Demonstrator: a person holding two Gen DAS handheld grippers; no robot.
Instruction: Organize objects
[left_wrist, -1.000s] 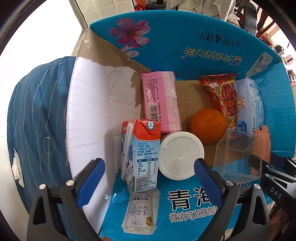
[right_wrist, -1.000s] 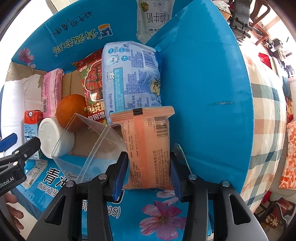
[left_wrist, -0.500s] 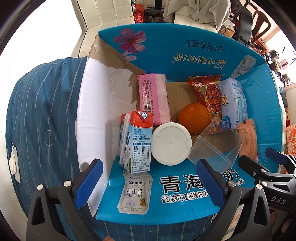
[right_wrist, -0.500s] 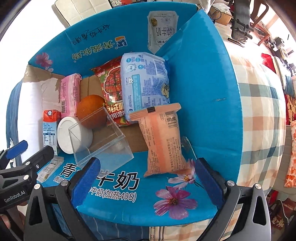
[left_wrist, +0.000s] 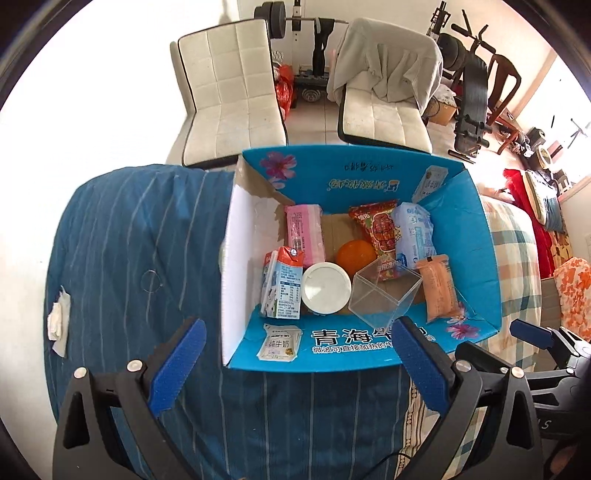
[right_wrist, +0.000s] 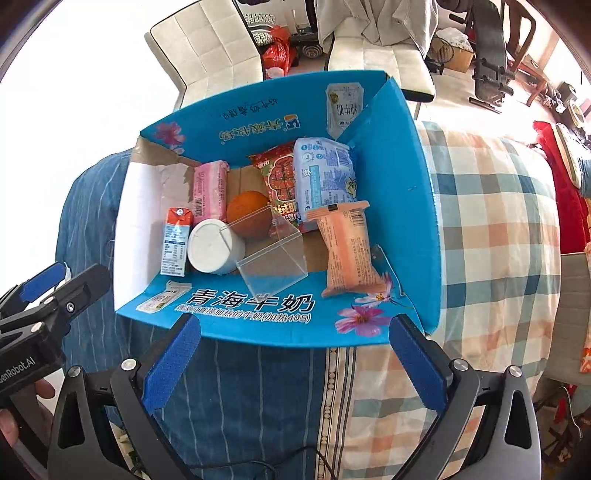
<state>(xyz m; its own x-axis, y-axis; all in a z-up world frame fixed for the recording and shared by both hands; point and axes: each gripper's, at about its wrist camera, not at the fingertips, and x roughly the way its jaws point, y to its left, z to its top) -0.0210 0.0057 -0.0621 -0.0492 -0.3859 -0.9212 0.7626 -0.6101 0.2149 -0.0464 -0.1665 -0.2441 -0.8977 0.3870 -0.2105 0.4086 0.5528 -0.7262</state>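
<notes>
The orange plastic snack packet (right_wrist: 347, 247) now lies released inside the blue cardboard milk box (right_wrist: 399, 177) on the bed, beside the clear plastic cube (right_wrist: 271, 254). Both the right claw (right_wrist: 291, 362) and left claw (left_wrist: 295, 369) have drawn back, wide and empty; packing looks about finished.

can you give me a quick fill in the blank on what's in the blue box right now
1. The round fruit lying in the blue box behind the clear plastic container is an ____.
2. The white round lid sits between the clear container and the ____ carton.
3. Both the left hand-held gripper and the right hand-held gripper have jaws that are ____ and hold nothing.
4. The pink packet leans at the far ____ side of the box.

Missing words: orange; milk; open; left
</notes>
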